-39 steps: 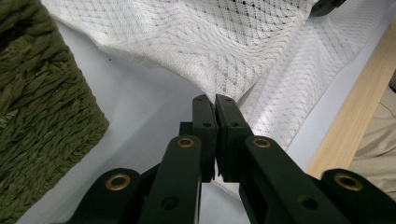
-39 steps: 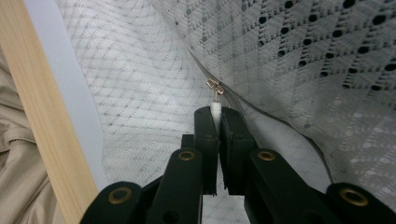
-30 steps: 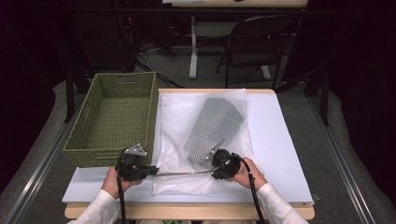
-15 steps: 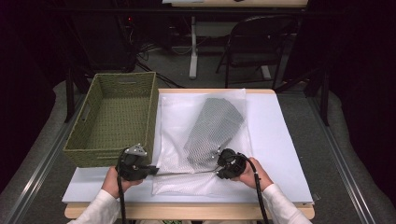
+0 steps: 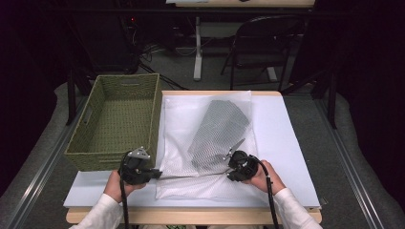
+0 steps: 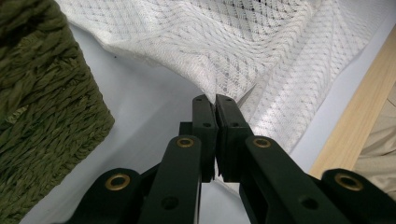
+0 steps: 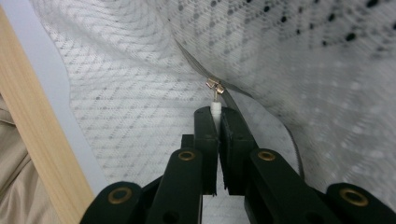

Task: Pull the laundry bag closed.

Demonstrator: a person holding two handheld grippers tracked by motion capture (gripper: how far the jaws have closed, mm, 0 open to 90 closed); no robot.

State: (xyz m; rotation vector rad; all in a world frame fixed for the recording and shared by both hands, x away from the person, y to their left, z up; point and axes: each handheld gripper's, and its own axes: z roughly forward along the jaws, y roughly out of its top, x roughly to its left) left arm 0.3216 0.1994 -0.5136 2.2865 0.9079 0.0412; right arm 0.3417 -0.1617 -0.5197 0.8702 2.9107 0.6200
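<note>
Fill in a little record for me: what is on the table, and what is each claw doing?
Table: white table top
Bag: white mesh laundry bag, lying flat, grey patterned cloth inside
Basket: green woven basket, beside the bag
Left claw: shut on the bag's corner, near the basket
Right claw: shut on the white zipper pull
Zipper: runs along the bag's near edge between the two claws
</note>
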